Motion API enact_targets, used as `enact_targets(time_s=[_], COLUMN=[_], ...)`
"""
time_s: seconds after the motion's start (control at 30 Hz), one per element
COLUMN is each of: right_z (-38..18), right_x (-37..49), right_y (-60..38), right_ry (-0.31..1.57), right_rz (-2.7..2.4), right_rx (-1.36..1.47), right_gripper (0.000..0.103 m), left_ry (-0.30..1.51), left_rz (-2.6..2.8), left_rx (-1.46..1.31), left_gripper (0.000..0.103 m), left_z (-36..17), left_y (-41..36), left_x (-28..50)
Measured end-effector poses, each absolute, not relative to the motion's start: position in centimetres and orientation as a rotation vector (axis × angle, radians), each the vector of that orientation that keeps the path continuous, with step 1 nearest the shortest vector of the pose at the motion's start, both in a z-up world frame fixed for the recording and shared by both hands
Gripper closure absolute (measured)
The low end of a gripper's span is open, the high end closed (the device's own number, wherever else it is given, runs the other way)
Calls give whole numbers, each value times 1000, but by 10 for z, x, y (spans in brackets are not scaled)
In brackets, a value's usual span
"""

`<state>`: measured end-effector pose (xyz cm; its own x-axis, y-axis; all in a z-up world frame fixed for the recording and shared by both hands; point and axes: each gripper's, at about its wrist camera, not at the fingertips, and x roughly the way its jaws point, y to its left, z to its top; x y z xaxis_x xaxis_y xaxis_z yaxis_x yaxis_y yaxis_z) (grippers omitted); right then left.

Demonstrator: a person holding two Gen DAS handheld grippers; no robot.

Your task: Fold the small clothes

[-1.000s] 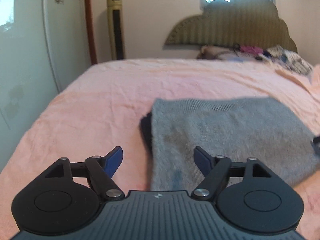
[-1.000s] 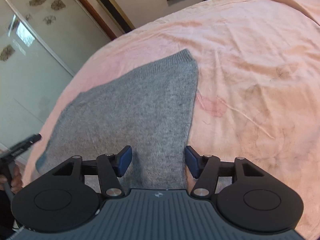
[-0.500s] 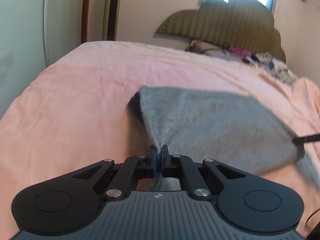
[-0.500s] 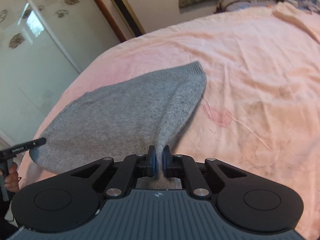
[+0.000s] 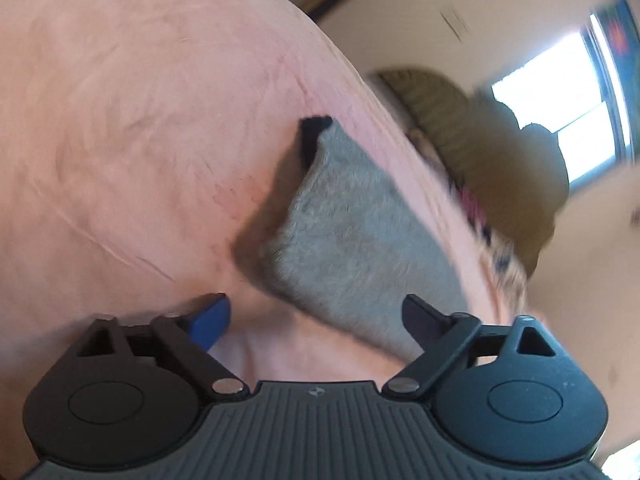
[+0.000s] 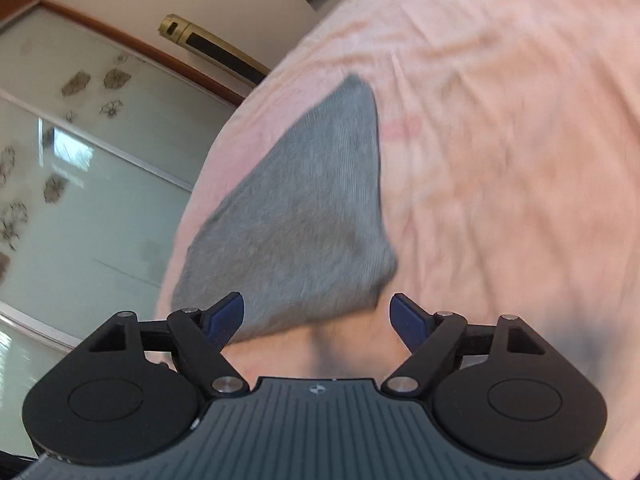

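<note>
Both tongs have just let go: half a second ago my left tongs [image 5: 316, 312] and right tongs [image 6: 316, 312] were each pinched on a near corner of the grey knit garment [image 6: 304, 216], and now their jaws have just been opening and stand spread with nothing between them. The garment lies folded on the pink bed [image 6: 500, 120], just ahead of both tongs, narrower than it lay a second ago, so I judge this fold is laid down and the next is a smoothing or a further fold. Motion blur smears both views. In the left view a dark strip [image 5: 314, 132] peeks out at the garment's far corner; I cannot tell whether it is lining or another piece. Neither view shows the other tongs.
</note>
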<state>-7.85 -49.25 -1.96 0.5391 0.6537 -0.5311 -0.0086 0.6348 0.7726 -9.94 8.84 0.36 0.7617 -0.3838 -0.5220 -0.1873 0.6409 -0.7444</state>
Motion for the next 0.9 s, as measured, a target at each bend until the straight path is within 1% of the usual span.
enact_targets(time_s=[0.07, 0.1, 0.2, 0.23, 0.27, 0.3, 0.33, 0.37, 0.4, 0.47, 0.53, 0.57, 0.6, 0.63, 0.67, 0.7, 0.83, 0.9], right_z=[-23, -27, -30, -33, -34, -36, -36, -38, -43, -53, -54, -55, -54, -53, -51, -48, -22, -5], right_x=[-80, -76, -66, -61, -58, -52, -49, -46, -42, -38, -39, -37, -38, -37, -36, -38, -53, -67], right_y=[-483, -480, -472, -470, -466, -461, -455, -452, -450, -449, -451, -452, -453, -453, -453, -455, -469, -475], right_ry=[866, 834, 738, 711, 689, 681, 686, 702, 729, 768, 760, 762, 768, 775, 781, 784, 743, 736], right_rz=[434, 397, 292, 263, 252, 245, 234, 243, 264, 286, 297, 298, 300, 304, 306, 316, 368, 427], right_rx=[835, 881, 958, 974, 975, 954, 928, 917, 921, 949, 962, 972, 981, 972, 960, 944, 888, 850], right_gripper=[20, 21, 22, 22, 22, 26, 30, 44, 63, 74, 75, 75, 75, 76, 82, 84, 87, 87], left_ry=[672, 655, 642, 635, 636, 639, 645, 646, 642, 637, 635, 639, 647, 665, 673, 669, 616, 613], left_rz=[-76, -39, 12, 26, 50, 84, 112, 125, 116, 98, 96, 106, 112, 99, 92, 85, -21, -53], left_rx=[-951, -949, -855, -812, -761, -712, -683, -677, -690, -728, -729, -717, -705, -702, -699, -700, -785, -763], left_gripper=[6, 6, 7, 10, 24, 49, 60, 71, 72, 72, 72, 75, 92, 93, 94, 95, 95, 95], left_z=[0, 1, 7, 8, 9, 9, 8, 6, 4, 3, 3, 3, 4, 4, 4, 5, 31, 40], left_y=[81, 75, 56, 50, 45, 41, 40, 40, 44, 49, 52, 51, 49, 49, 49, 50, 72, 81], left_x=[-90, -84, -65, -62, -59, -60, -60, -60, -62, -63, -66, -67, -67, -63, -62, -62, -79, -88])
